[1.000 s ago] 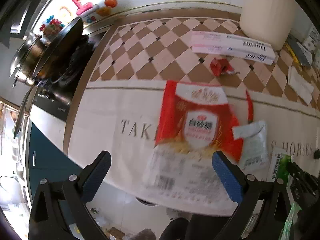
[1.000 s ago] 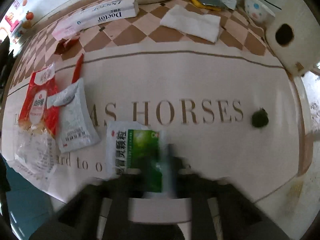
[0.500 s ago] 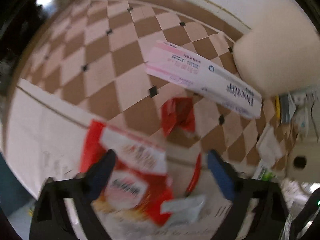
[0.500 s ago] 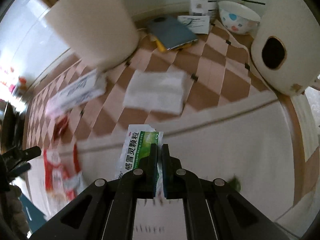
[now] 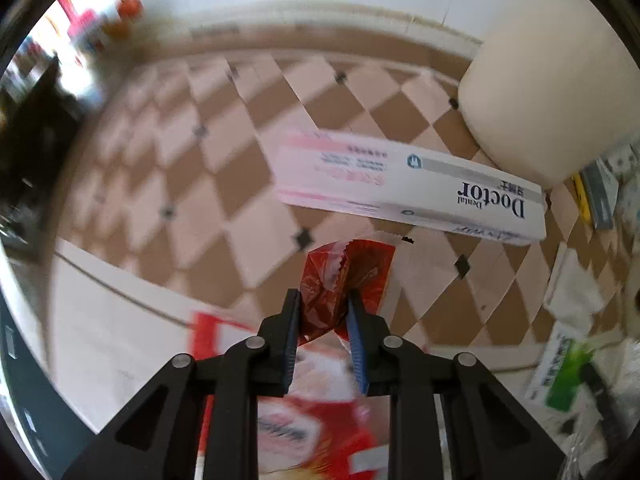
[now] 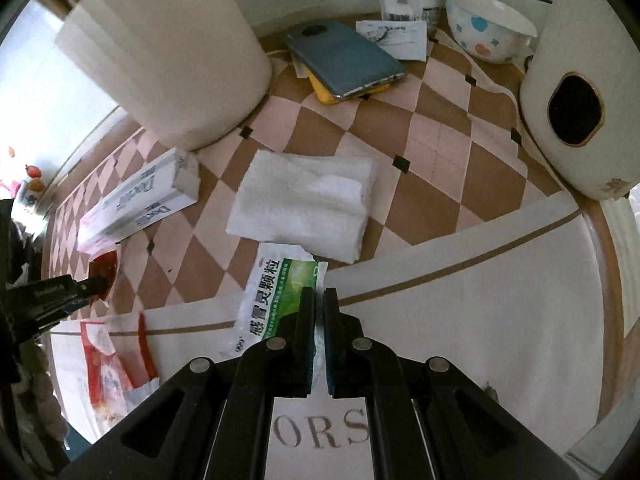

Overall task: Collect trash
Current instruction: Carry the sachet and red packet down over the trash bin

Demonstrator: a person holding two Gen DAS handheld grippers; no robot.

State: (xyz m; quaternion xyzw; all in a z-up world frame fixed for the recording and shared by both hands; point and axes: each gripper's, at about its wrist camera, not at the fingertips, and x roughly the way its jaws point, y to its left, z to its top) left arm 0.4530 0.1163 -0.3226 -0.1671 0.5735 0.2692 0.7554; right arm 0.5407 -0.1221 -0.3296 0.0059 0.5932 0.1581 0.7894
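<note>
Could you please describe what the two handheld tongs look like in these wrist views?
Both look alike. The left tongs and the right tongs are matte black plastic linkages with angular arms, triangular cut-outs and round silver pivot screws. Each ends in two flat, narrow fingers lined with blue ribbed pads. No cables, markings, hands or sleeves show in either view.

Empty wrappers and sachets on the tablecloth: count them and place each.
3, perhaps more hidden. Small red wrapper in the left tongs; green sachet in the right tongs; large red-and-white bag near the tablecloth's front edge.
</note>
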